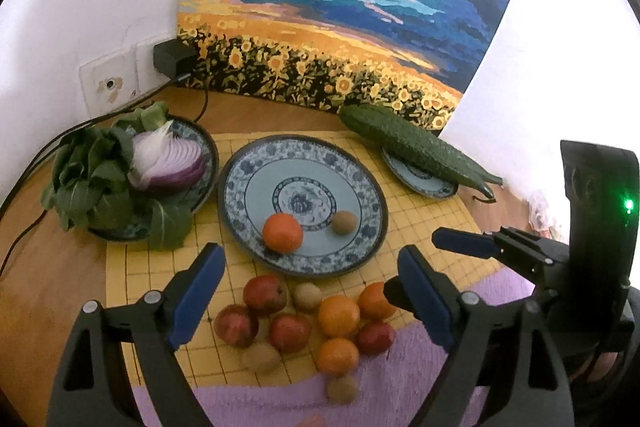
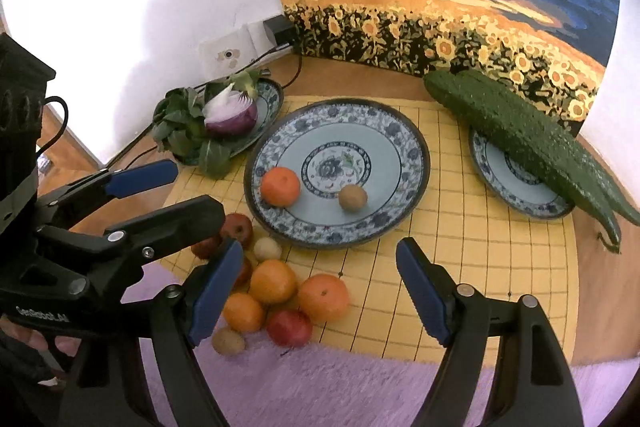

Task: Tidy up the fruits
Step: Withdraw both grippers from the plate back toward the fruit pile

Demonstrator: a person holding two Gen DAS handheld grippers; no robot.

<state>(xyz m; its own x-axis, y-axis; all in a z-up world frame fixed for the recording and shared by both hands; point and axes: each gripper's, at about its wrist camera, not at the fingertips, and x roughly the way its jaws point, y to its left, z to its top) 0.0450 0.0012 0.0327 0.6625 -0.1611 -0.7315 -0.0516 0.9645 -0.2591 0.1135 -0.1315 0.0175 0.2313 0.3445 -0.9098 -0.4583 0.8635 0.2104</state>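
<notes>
While both tongs, left [image 1: 310,301] and right [image 2: 320,293], gape released, the glossy round plate [image 2: 404,203] holds 1 dimpled orange [image 2: 280,186]; "GenRobot.AI" marks the left tongs.

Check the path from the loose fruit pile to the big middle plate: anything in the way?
Nothing visible. The pile lies on the yellow mat right at the near rim of the big plate, which holds only an orange and a small brown fruit. Both the left gripper and right gripper are open and empty.

Two near, down-tilted wrist views, sharing the central plate [image 1: 362,187] [image 2: 416,143].
</notes>
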